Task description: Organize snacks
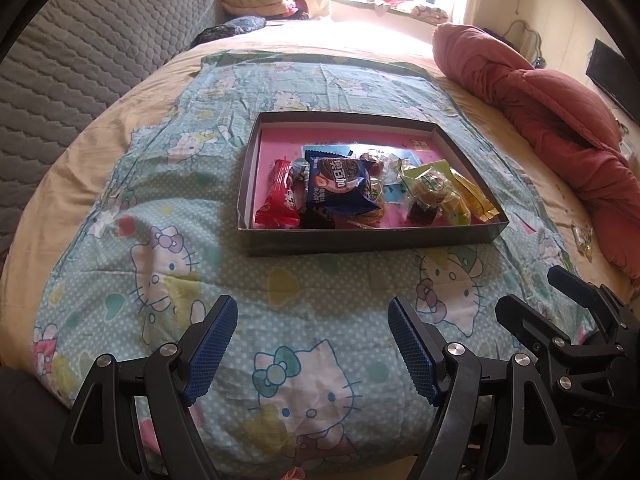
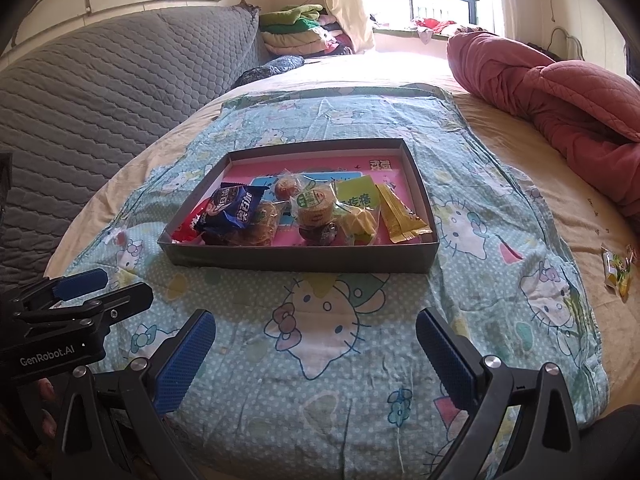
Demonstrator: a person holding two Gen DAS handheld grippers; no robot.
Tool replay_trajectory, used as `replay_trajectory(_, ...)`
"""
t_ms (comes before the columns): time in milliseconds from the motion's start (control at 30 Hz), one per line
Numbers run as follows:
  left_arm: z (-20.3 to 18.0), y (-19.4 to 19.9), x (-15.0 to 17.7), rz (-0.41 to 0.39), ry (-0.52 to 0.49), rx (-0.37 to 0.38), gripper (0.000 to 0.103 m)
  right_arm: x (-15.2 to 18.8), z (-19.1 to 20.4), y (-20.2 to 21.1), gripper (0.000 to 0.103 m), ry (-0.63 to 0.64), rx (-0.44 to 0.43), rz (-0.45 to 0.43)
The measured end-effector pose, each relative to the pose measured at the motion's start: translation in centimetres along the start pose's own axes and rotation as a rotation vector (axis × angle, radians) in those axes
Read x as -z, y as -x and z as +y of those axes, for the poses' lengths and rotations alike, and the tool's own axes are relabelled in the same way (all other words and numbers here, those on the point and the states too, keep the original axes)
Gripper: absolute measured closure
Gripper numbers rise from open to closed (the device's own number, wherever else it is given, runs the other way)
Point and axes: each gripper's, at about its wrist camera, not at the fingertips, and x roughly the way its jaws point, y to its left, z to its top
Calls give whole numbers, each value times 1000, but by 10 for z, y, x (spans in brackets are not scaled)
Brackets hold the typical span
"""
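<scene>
A shallow grey box [image 1: 372, 238] [image 2: 296, 258] with a pink floor sits on a Hello Kitty cloth [image 1: 160, 240] [image 2: 340, 360] on the bed. It holds several wrapped snacks: a blue cookie pack [image 1: 340, 184] [image 2: 234, 208], a red pack [image 1: 278, 200], a green-labelled cake [image 1: 430, 190] [image 2: 314, 204] and a yellow sachet [image 1: 476, 196] [image 2: 400, 214]. One loose snack [image 2: 618, 268] [image 1: 582, 238] lies on the sheet to the right. My left gripper [image 1: 312, 348] is open and empty in front of the box. My right gripper [image 2: 316, 360] is open and empty beside it.
A rolled red quilt [image 1: 552, 108] [image 2: 560, 92] lies along the right. A grey quilted headboard [image 1: 60, 80] [image 2: 100, 92] stands on the left. Folded clothes [image 2: 300, 32] are stacked at the back by the window.
</scene>
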Motion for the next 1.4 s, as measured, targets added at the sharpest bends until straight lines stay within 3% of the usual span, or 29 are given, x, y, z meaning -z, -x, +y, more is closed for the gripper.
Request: replay_trajectory(1400, 3, 1, -1, -5, 8, -13, 24, 2, -1, -5, 2, -10, 8, 11)
